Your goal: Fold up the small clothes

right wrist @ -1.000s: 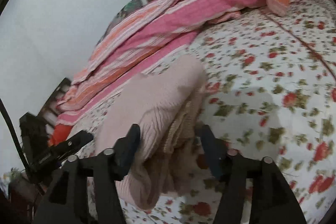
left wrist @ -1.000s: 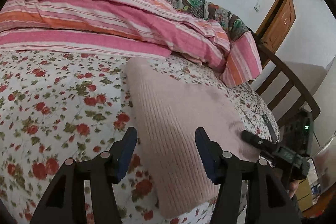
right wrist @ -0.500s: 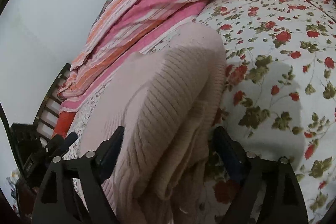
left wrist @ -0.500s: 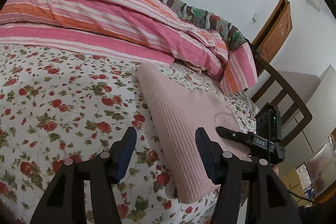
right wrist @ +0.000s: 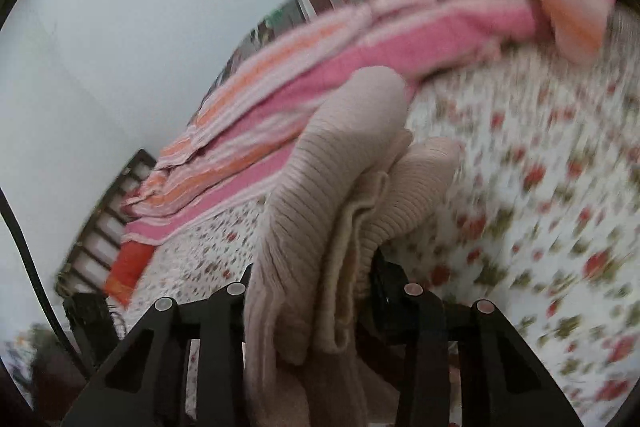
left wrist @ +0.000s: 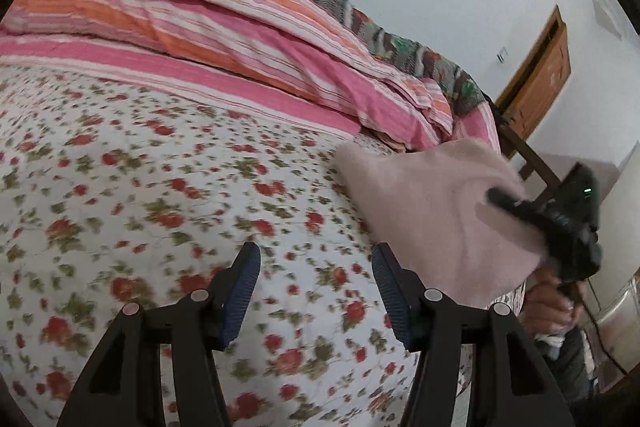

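Folded pink ribbed garment [right wrist: 340,211] carried off the bed [left wrist: 120,207] by the right tongs [right wrist: 312,279]. The folding itself is judged complete: the knit is doubled into a thick bundle, several layers of which are seen stacked between the right jaws, which are closed on it near one end. In the left wrist view the garment [left wrist: 436,215] is seen lifted above the flowered sheet at the bed's right edge, just in front of the striped quilt [left wrist: 240,39], with the right tongs [left wrist: 516,203] clamped on its far side and the person's hand [left wrist: 548,307] below the tool. The step in hand is judged to be transfer of the finished bundle to a stacking place, which is not shown. The next move is judged to call for a level carry so the layers are not shed, then a low release. The left tongs [left wrist: 316,287] are held open and empty, low over the sheet, well apart from the garment. Both views are blurred by motion.
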